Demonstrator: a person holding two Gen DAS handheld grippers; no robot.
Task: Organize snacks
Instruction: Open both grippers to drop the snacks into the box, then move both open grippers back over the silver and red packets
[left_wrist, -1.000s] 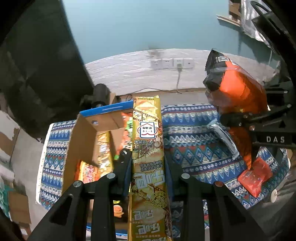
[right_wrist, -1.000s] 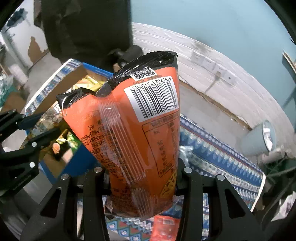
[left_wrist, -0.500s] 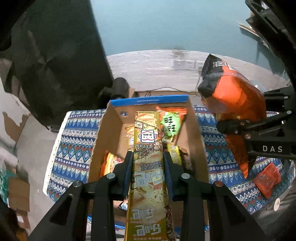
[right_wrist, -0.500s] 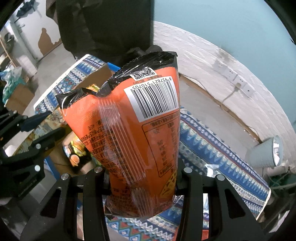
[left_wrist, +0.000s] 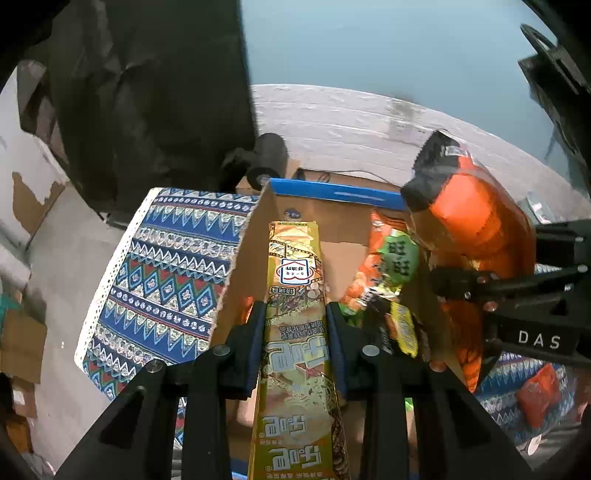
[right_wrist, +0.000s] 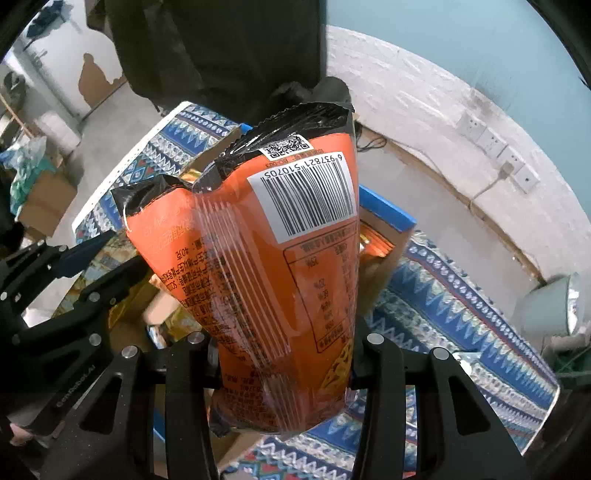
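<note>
Your left tongs (left_wrist: 295, 321) are clamped tight on a long gold snack pack (left_wrist: 295, 332), whose narrow body runs up the middle of the left wrist view with its top end over the open cardboard box (left_wrist: 343, 258). That box, edged in blue along its far rim, fills the centre of the frame and already holds other snacks, among them a green-labelled bag (left_wrist: 397, 262) and a small yellow packet (left_wrist: 404, 328) at centre right. Your right tongs (right_wrist: 284, 358) grip an orange snack bag (right_wrist: 273, 266) near its lower end, the jaws partly closed and pressing into its sides; the bag stands upright in the right wrist view, black seal and barcode at the top. In the left wrist view the same orange bag (left_wrist: 476, 225) hangs at the right of the frame, above the box's right side, with the right tongs' black frame beneath it. The box sits on a worktop covered by a blue patterned cloth (left_wrist: 173, 266), visible at left of the left wrist view and at lower right of the right wrist view. A small red packet (left_wrist: 537, 395) lies on the cloth in the lower right corner of the left wrist view, outside the box. A dark-clad person (right_wrist: 221, 48) stands at the top of the right wrist view.
</note>
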